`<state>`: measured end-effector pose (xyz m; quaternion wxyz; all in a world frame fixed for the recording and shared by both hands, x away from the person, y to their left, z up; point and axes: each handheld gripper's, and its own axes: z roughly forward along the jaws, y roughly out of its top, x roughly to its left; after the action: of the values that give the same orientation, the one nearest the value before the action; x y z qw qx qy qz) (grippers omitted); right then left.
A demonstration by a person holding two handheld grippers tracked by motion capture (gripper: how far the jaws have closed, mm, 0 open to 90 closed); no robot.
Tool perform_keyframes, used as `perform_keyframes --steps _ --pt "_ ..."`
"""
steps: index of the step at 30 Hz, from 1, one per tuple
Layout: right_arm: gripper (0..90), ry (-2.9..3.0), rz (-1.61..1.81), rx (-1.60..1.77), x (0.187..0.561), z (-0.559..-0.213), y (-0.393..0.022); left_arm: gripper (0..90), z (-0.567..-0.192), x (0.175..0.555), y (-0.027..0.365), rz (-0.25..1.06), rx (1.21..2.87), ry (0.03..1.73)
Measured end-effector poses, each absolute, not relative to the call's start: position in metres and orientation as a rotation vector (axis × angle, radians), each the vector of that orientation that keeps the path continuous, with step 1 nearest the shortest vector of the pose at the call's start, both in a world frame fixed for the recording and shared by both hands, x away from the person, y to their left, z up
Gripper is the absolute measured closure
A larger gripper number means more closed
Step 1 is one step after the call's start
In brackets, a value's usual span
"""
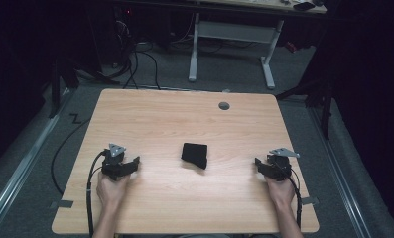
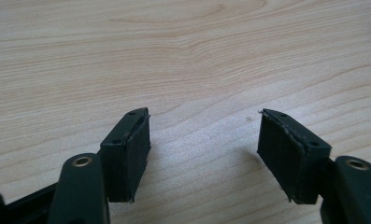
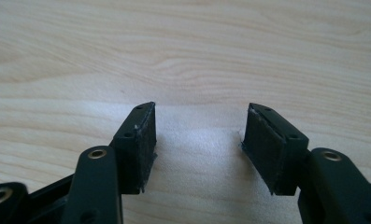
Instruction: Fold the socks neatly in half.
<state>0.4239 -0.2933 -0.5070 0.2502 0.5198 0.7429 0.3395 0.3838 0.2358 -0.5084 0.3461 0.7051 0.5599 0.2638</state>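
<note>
A small black folded cloth (image 1: pixel 194 154) lies flat near the middle of the light wooden table (image 1: pixel 184 119). My left gripper (image 1: pixel 119 166) rests on the table to the cloth's left, held by a hand, and its jaws stand open over bare wood (image 2: pixel 204 140). My right gripper (image 1: pixel 273 166) rests to the cloth's right, also held by a hand, and it is open with nothing between its pads (image 3: pixel 199 140). Both grippers are well apart from the cloth.
A round grey cable grommet (image 1: pixel 224 105) sits in the table's far side. Black cables (image 1: pixel 90 198) trail from the grippers over the near edge. Behind the table stands a white desk frame (image 1: pixel 231 44) on a grey floor with loose cables.
</note>
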Motion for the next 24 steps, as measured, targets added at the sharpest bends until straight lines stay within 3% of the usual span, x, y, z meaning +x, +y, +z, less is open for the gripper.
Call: perform_keyframes --steps 10,24 --pt "37.2 2.032 0.914 1.422 0.4259 -0.5083 -0.2951 31.7 -0.5092 0.3840 0.2323 0.700 1.850 1.479" --pt "36.5 2.033 0.916 1.423 0.4251 -0.5085 -0.2938 30.7 -0.5092 0.3840 0.2327 0.695 1.848 1.481"
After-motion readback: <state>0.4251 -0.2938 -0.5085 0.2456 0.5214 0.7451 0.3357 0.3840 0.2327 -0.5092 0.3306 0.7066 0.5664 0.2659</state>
